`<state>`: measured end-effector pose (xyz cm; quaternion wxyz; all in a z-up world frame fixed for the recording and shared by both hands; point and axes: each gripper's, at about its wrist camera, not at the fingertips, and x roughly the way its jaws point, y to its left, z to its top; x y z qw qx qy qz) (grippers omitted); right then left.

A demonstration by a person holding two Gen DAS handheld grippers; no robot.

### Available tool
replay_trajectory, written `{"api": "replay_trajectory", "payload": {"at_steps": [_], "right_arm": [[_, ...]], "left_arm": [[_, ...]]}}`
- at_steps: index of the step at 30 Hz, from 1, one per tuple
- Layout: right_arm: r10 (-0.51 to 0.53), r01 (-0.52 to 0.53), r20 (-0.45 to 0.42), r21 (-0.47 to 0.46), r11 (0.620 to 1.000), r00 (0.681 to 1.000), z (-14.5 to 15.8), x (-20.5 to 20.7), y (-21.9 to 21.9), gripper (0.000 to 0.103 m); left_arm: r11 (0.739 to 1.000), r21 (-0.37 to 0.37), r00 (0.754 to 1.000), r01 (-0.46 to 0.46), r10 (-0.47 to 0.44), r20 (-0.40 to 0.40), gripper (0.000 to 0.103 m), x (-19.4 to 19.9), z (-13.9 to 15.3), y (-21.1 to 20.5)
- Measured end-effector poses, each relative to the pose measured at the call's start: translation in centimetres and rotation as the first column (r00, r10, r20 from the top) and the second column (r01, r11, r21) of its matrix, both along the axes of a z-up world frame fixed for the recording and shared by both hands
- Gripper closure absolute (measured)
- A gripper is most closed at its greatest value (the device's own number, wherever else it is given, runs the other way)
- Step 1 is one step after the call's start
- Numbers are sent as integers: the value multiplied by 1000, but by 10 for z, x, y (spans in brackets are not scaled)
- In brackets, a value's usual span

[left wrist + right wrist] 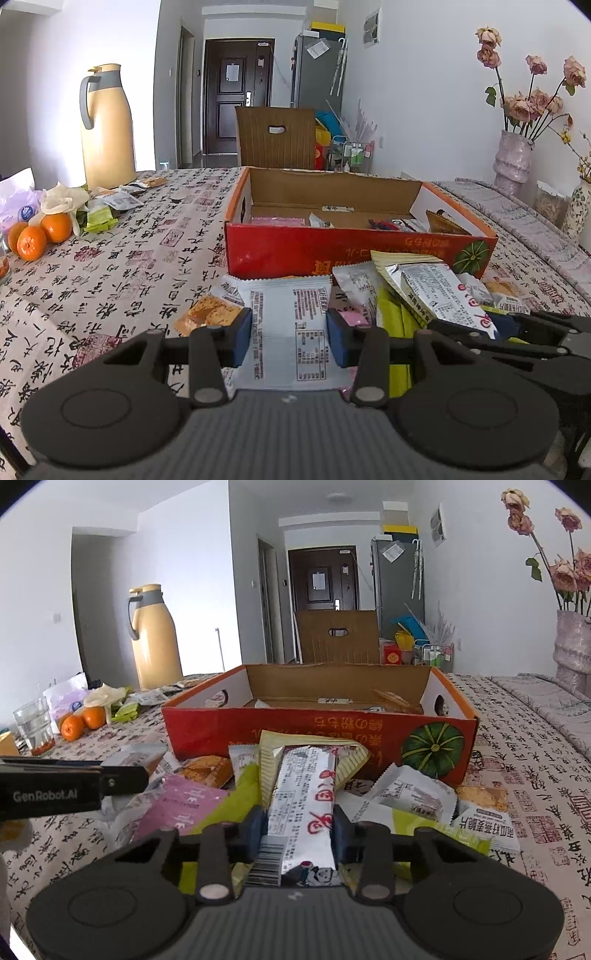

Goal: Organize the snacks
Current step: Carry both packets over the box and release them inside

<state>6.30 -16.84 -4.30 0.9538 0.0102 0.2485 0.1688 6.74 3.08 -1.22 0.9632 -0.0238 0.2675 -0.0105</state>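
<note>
In my right gripper (pixel 299 832) I have a long silver snack bar (pixel 303 805) with red characters, the pads closed in against its two long sides so the jaws stand only as wide as the bar itself. In my left gripper (pixel 289 338) sits a white packet (pixel 290 325), printed side up, pinched the same way across its width. Both packets come off the loose heap lying on the patterned tablecloth (pixel 122 280) just in front of me: a pink sachet (pixel 184 805), yellow-green wrappers, an orange-printed cracker pack (pixel 207 770) and several more white ones. I judge I am at the picking-up step, with a snack gripped in each hand and neither yet lifted clear of the pile. Just beyond the heap stands the red cardboard box (pixel 280 734), open at the top, with a few snacks already lying on its floor. Next I would raise both packets over its near wall and set them down inside, taking care not to drag neighbouring wrappers along. Farther off on the left are oranges (pixel 40 234) and a tan thermos jug (pixel 107 122).
</note>
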Motion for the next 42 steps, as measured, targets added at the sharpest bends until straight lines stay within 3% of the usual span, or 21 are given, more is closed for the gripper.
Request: {"api": "replay_trajectory", "payload": {"at_steps": [14, 25, 34, 42], "right_arm": [[-36, 30, 103, 51, 998, 994, 29, 4, -19, 68], [-90, 76, 177, 85, 993, 980, 61, 57, -36, 68], [-119, 107, 134, 88, 990, 984, 70, 129, -35, 68], [-124, 120, 53, 71, 990, 991, 50, 177, -23, 68]], "left_arm": [[1000, 26, 998, 3, -5, 64, 60, 19, 26, -10], [998, 63, 992, -15, 7, 126, 60, 72, 57, -27], [997, 60, 994, -38, 31, 104, 60, 135, 63, -32], [997, 49, 997, -55, 52, 66, 60, 177, 51, -32]]}}
